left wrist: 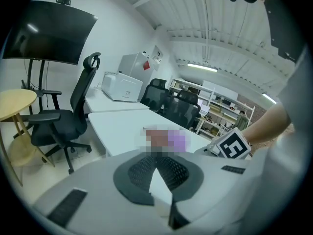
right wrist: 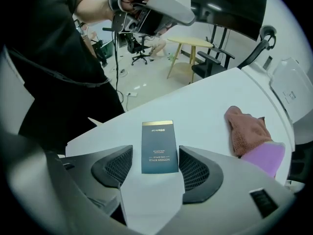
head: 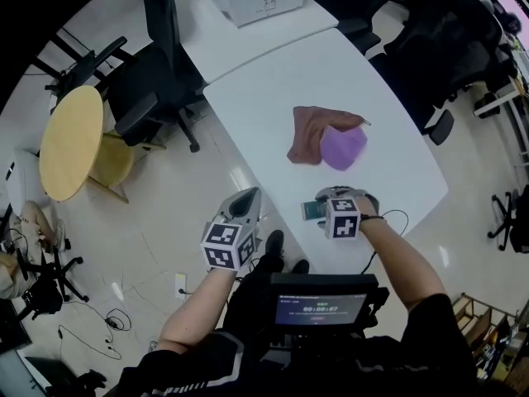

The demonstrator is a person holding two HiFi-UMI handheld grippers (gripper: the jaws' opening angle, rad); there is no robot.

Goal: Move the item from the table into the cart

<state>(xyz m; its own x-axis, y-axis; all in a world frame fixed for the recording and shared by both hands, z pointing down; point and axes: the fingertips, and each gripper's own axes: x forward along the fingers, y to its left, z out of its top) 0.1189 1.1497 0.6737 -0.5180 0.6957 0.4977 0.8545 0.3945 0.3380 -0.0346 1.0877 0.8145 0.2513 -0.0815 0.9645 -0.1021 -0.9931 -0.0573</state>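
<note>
Here the right gripper (right wrist: 155, 156) gapes wide astride a dark box (right wrist: 159, 147) printed "MODERN STYLE". The box lies untouched on the white table (right wrist: 205, 106), at 6 o'clock from the brown cloth (head: 310, 135) in the head view. The left gripper (left wrist: 157, 156), at 9 o'clock, is closed and empty.

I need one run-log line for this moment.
right gripper: open, dark box between jaws | left gripper: shut, empty | dark box: flat on white table

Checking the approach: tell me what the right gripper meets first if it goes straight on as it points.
The dark blue rectangular box with a gold band, lying flat on the white table, between the right gripper's open fingers; nothing seems to intervene.
</note>
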